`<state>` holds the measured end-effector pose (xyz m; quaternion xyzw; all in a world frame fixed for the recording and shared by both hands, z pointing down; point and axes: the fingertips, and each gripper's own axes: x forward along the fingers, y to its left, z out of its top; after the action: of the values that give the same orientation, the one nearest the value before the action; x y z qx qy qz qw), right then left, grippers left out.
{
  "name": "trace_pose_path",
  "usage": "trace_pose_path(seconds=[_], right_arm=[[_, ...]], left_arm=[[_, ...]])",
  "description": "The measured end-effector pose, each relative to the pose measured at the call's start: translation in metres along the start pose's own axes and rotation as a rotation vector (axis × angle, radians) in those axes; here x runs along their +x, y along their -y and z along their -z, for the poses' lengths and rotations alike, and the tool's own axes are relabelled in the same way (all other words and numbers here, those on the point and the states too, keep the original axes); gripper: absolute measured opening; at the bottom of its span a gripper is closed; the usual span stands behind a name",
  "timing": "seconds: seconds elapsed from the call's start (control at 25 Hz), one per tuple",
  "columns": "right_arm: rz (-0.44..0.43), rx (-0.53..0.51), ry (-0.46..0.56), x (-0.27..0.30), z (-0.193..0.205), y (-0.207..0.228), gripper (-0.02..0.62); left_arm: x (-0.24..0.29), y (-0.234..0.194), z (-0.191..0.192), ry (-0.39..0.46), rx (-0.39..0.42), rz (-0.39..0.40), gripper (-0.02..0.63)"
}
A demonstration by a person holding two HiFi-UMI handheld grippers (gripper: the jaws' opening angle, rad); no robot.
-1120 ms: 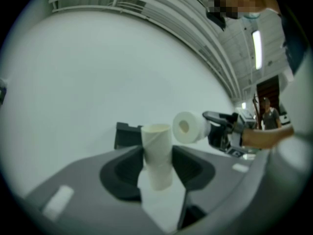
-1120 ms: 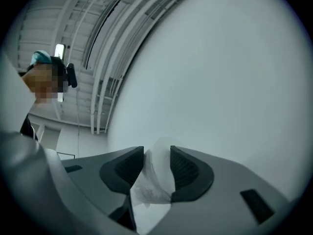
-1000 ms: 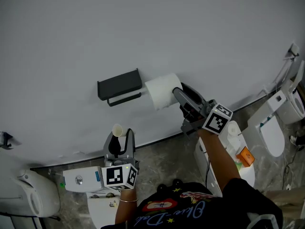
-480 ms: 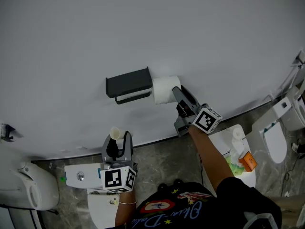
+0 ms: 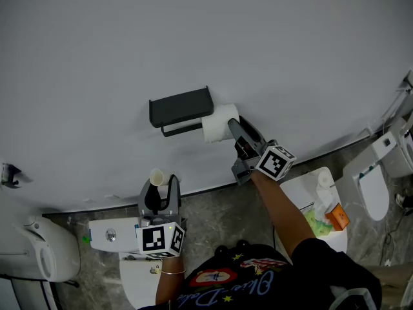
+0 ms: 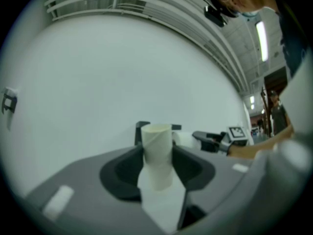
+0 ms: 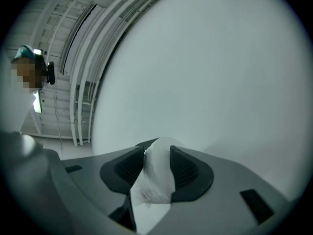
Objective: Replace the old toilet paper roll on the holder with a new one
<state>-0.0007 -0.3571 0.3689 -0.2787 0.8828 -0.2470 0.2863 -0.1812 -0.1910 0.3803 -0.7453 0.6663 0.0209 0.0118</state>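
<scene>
- The left tool is closed on an almost bare cardboard tube. Its pads press the tube's two sides, and the tube stands upright with its open end on top.
- A loose flap of white paper hangs from the tube's lower part, down between the jaws.
- The left tool sits low and near the person's body, well apart from the holder.
- The right tool is pinching the new roll, and its ribbed pads dent the soft white paper on both sides.
- In the head view this roll sits at the black holder's right end, level with its bar. Whether the bar has entered the core cannot be made out.
- The holder is fixed to a plain pale wall.
- A white toilet stands far right on the floor.
</scene>
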Motion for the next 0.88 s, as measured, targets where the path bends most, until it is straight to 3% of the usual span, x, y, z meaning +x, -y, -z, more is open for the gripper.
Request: trace_pose_path(seconds=[0.2, 0.88], right_arm=[[-0.029, -0.035, -0.054, 0.02, 0.034, -0.024, 0.175], [-0.084, -0.026, -0.159, 0.055, 0.092, -0.057, 0.172]], left_arm=[[-0.012, -0.017, 0.0, 0.006, -0.01, 0.004, 0.183], [-0.036, -0.039, 0.003, 0.001, -0.021, -0.035, 0.183]])
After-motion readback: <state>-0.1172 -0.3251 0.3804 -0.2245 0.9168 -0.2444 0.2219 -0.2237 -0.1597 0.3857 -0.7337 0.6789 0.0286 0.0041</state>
